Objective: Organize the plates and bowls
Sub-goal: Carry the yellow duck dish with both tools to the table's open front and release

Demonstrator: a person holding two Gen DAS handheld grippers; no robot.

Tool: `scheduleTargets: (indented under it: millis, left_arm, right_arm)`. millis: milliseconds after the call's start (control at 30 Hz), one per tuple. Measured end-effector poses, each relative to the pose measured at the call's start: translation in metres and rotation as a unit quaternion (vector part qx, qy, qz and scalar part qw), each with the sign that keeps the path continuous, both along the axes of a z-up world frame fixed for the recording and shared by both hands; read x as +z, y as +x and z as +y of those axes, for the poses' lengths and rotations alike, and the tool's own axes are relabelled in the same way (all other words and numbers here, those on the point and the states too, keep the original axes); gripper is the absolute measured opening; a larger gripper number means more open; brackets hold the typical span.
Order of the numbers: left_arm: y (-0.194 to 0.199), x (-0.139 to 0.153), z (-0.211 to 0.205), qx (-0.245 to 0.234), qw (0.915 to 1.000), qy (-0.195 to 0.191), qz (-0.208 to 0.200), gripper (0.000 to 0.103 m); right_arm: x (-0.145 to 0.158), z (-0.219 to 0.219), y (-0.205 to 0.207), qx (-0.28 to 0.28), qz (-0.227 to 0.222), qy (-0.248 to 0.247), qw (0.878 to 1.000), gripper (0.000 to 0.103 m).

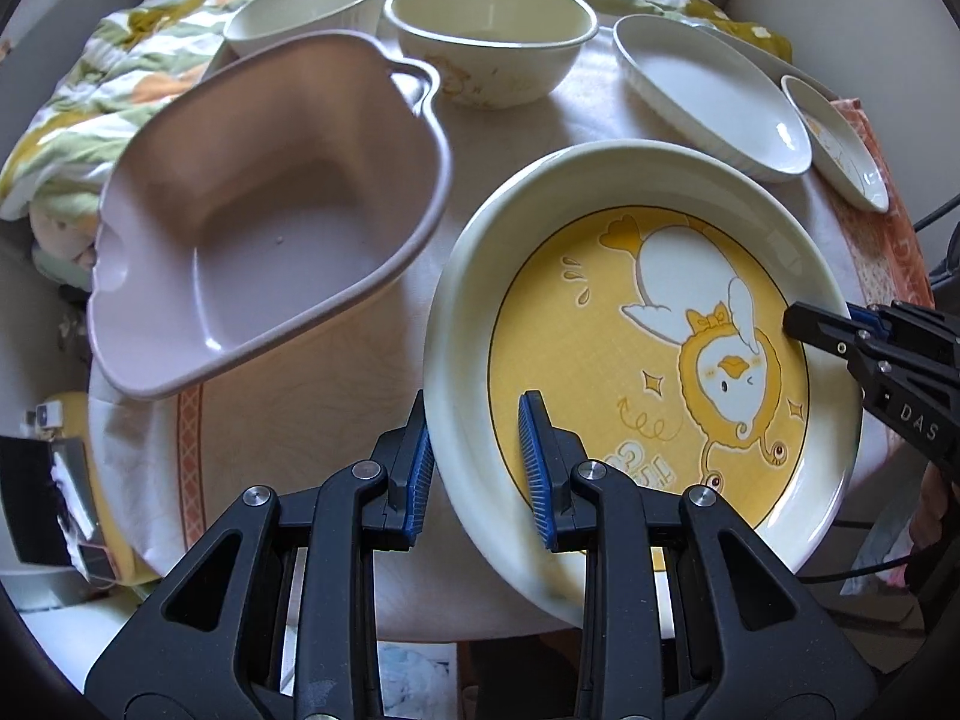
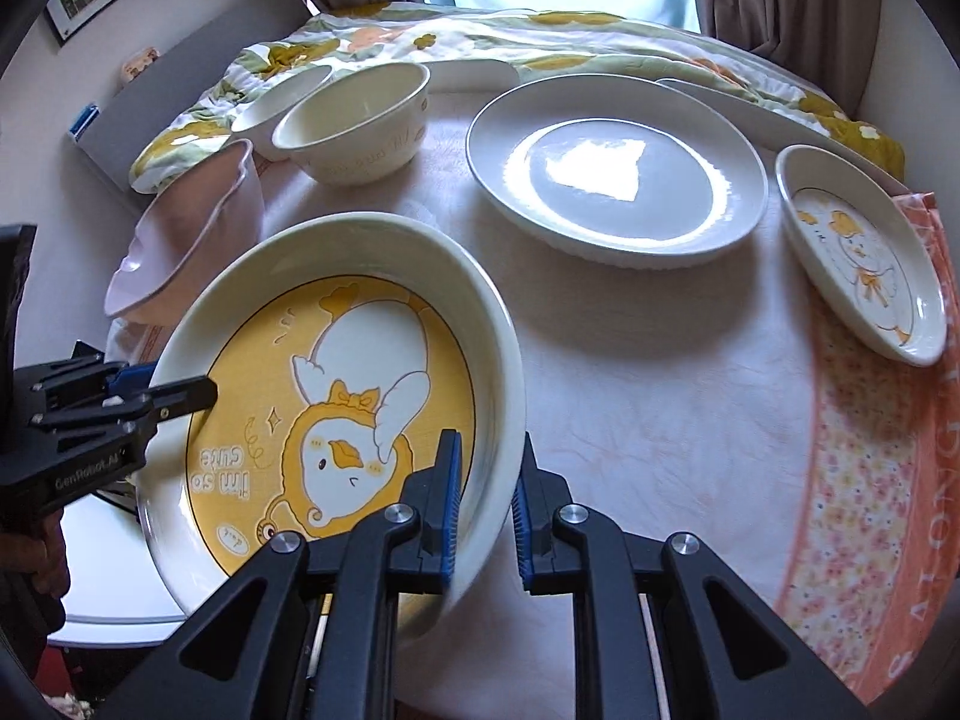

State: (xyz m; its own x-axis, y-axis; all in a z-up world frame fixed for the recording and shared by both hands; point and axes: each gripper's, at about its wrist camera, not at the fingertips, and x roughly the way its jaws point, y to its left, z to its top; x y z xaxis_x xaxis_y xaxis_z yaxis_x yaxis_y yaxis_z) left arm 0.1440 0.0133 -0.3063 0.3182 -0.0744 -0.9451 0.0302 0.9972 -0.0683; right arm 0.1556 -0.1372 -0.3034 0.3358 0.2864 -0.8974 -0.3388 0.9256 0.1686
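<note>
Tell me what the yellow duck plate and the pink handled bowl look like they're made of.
Yellow duck plate: probably glazed ceramic, given its thick cream rim and soft sheen. Pink handled bowl: likely plastic or melamine, with thin walls, moulded handles and a satin finish.

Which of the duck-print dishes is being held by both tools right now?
The large yellow duck plate, clamped at opposite rims by the left tool and right tool. The small duck dish rests untouched on the cloth at the right.
</note>
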Motion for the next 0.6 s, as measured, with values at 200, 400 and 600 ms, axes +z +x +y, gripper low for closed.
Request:
scheduleTargets:
  millis: [200,400,600]
  left_arm:
    - [0.0048,-0.0048,0.0097,-0.009,0.9998,-0.017,-0.004,0.024]
    - [0.0038,-0.0043,0.0076,-0.017,0.9998,-0.008,-0.005,0.024]
    - [0.0063,-0.0048,0.0054,-0.024,0.9997,-0.004,-0.001,0.024]
  right_arm:
    - [-0.0067,0.0042,0.0053,-0.010,0.014,0.001,1.000,0.014]
    - [-0.0100,-0.0010,0.0044,-0.022,0.034,0.007,0.999,0.016]
    - [-0.0093,-0.0005,0.0062,-0.038,0.043,0.002,0.998,0.017]
